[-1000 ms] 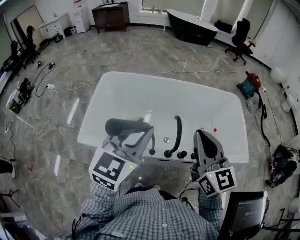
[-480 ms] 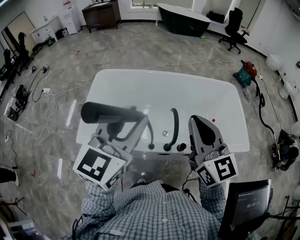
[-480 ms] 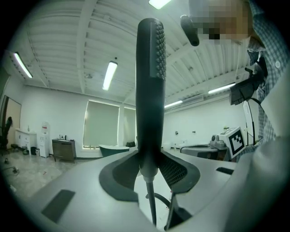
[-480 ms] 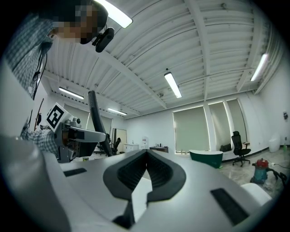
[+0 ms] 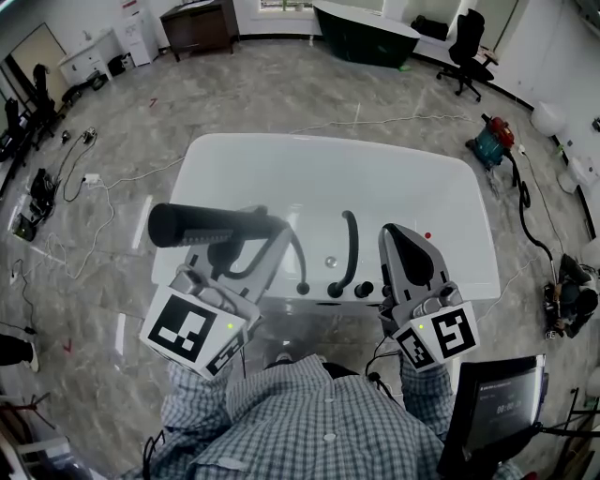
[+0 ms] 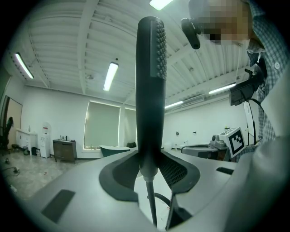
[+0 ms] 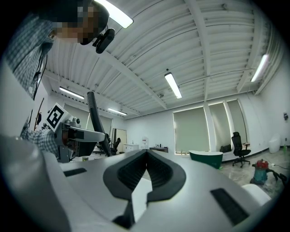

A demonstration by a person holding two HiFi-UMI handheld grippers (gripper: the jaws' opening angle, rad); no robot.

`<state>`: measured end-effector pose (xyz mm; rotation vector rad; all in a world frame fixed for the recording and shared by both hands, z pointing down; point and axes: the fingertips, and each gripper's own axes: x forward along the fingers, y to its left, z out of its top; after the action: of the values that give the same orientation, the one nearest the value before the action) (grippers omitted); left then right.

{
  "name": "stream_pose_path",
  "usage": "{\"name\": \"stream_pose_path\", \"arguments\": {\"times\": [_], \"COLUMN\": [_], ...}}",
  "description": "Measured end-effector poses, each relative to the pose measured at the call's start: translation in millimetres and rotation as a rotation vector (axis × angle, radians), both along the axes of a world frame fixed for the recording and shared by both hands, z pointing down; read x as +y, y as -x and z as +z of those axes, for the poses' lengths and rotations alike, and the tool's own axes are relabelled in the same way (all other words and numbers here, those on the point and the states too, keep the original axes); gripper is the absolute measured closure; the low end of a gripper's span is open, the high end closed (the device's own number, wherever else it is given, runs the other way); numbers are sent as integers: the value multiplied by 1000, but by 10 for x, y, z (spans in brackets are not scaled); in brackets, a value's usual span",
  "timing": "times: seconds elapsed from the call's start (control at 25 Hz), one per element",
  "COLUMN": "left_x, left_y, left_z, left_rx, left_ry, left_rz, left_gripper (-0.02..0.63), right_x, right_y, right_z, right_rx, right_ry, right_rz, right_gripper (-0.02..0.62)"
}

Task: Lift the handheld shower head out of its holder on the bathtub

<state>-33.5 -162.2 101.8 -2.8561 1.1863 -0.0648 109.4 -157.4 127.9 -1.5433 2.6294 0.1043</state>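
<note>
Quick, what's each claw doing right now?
Left gripper: shut on the shower head.
Right gripper: shut, holding nothing.

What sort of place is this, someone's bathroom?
Likely a test lab, not a home bathroom: the white bathtub stands free on a wide open floor, loose cables trail beside it, and an office chair sits near a second, dark tub.

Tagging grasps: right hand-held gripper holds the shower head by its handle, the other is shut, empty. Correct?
No: the left hand-held gripper holds the shower head, per the left gripper view; the right hand-held gripper is shut, empty.
</note>
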Motion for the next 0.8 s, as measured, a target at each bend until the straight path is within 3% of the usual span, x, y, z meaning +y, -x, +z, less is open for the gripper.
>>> {"name": "stream_pose_path", "arguments": {"times": [0.8], "left_x": [-13], "left_y": [19], "left_z": [5], "left_rx": [9], "left_ry": [5], "left_rz": [-19], "left_gripper": [479], "right_x": [-37], "right_y": [-56], "right_z": [-17], "right_rx": [5], "right_ry": [-6], "right_rz": [-5], "right_gripper": [580]}}
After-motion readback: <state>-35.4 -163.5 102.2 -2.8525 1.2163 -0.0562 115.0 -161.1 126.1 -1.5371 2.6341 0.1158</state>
